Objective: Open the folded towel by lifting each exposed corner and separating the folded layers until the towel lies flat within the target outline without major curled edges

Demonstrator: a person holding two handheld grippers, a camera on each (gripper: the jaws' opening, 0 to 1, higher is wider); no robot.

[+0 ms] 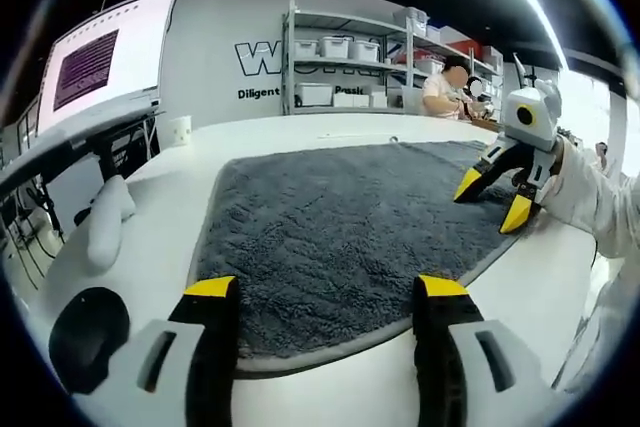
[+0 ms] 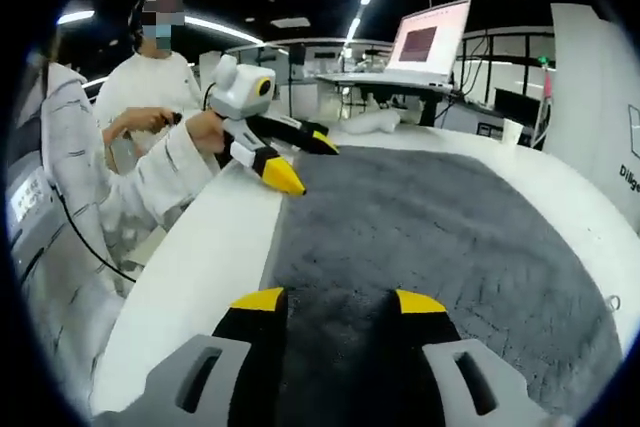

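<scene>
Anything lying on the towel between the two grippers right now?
No. In the left gripper view, bare grey towel spans from the left gripper to the right gripper.

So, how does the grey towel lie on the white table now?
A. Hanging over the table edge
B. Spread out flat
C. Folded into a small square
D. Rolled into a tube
B: the towel lies spread out in one flat layer on the table, with both grippers' jaws open and empty.

Worktop (image 1: 330, 132): bare white strip beyond the towel's (image 1: 350, 217) far edge, open to pass.
Left side: a white cup (image 1: 180, 130), a pale bundle (image 1: 108, 219) and a black round object (image 1: 88, 337) stand in the way.
Right edge: other gripper (image 1: 493, 199) hangs there, jaws apart.
</scene>
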